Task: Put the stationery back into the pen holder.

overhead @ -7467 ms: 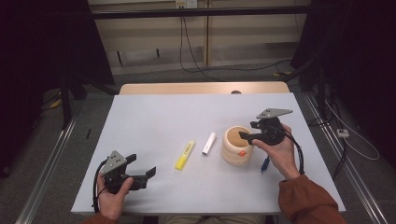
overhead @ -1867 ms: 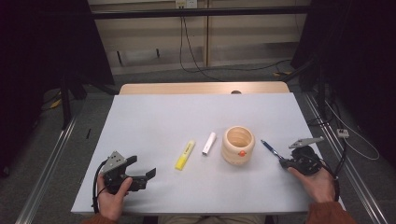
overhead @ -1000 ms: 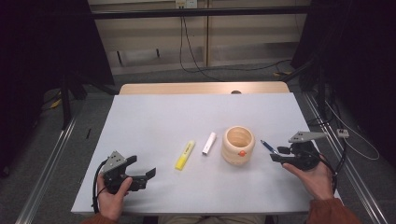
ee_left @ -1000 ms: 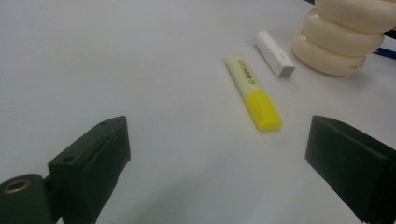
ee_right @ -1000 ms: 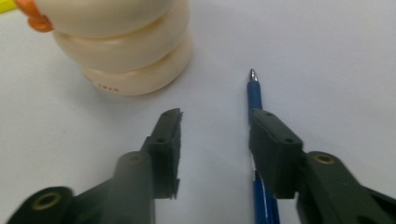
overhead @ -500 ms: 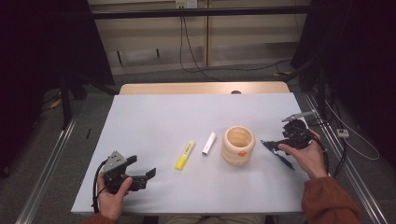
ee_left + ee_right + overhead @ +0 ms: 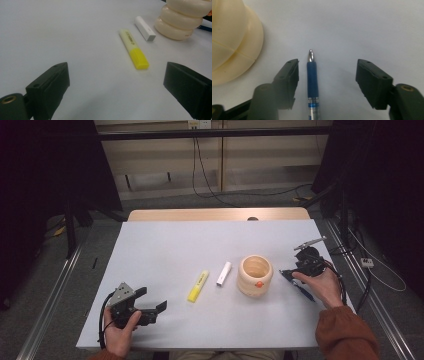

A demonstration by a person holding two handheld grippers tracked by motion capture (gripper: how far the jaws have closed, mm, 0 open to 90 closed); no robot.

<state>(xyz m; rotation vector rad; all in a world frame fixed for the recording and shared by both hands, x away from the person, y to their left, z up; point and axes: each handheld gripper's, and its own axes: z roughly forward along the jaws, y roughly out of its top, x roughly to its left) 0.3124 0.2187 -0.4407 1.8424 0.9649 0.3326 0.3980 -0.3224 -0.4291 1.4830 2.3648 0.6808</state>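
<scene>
Since the earlier frames, the right gripper point(image 7: 289, 272) has shifted from the lower right table edge toward the centre right of the high view, and its jaws have just been closing, with the blue ballpoint pen point(image 7: 312, 80) between them. In the right gripper view, the pen lies flat on the white table point(image 7: 200, 240), its silver tip pointing toward the top of the frame. The pen runs just beside the left-hand jaw; a clear gap separates it from the right-hand jaw. The jaws straddle the pen and are not clamped on it.

The cream ribbed round cup point(image 7: 255, 275) stands right of centre, near the pen. The yellow highlighter marker point(image 7: 198, 286) and the short white rectangular stick point(image 7: 224, 273) lie left of the cup.

The left gripper point(image 7: 152, 306) rests at the lower left, unchanged, jaws spread wide and gripping nothing.
</scene>
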